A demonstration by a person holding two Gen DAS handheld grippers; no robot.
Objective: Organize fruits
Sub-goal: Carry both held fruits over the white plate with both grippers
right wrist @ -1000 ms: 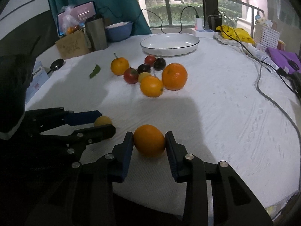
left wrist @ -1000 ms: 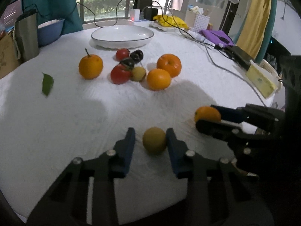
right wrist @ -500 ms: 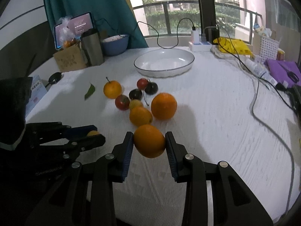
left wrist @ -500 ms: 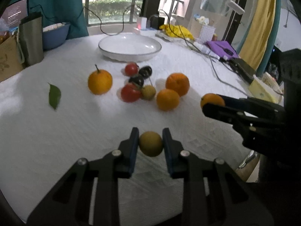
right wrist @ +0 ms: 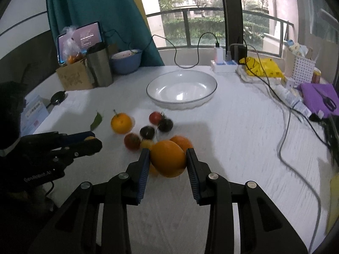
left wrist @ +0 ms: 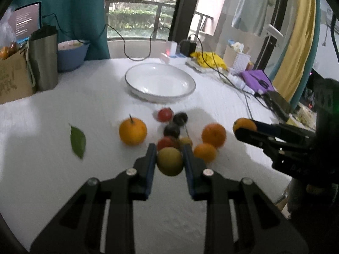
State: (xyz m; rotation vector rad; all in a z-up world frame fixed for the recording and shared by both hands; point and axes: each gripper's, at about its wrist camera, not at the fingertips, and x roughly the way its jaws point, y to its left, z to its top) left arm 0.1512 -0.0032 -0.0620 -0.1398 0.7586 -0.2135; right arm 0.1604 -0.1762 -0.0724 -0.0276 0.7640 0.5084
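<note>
My left gripper (left wrist: 169,158) is shut on a yellow-green fruit (left wrist: 170,162) and holds it above the table. My right gripper (right wrist: 168,158) is shut on an orange (right wrist: 168,160), also lifted; it shows at the right of the left wrist view (left wrist: 243,127). The white plate (left wrist: 131,82) stands empty at the table's far middle, also in the right wrist view (right wrist: 152,93). Between plate and grippers lie loose fruits: a stemmed orange (left wrist: 132,130), two oranges (left wrist: 213,135), red tomatoes (left wrist: 164,114) and dark plums (left wrist: 180,118).
A green leaf (left wrist: 78,141) lies at left. A steel cup (left wrist: 43,57), blue bowl (left wrist: 71,54) and cardboard box (left wrist: 10,76) stand at back left. Cables (right wrist: 284,131), a purple cloth (right wrist: 317,95) and a yellow bag (right wrist: 260,65) crowd the right side.
Both grippers have lifted their fruits off the table and moved forward toward the fruit cluster and plate. The left gripper closed on the yellow-green fruit.
</note>
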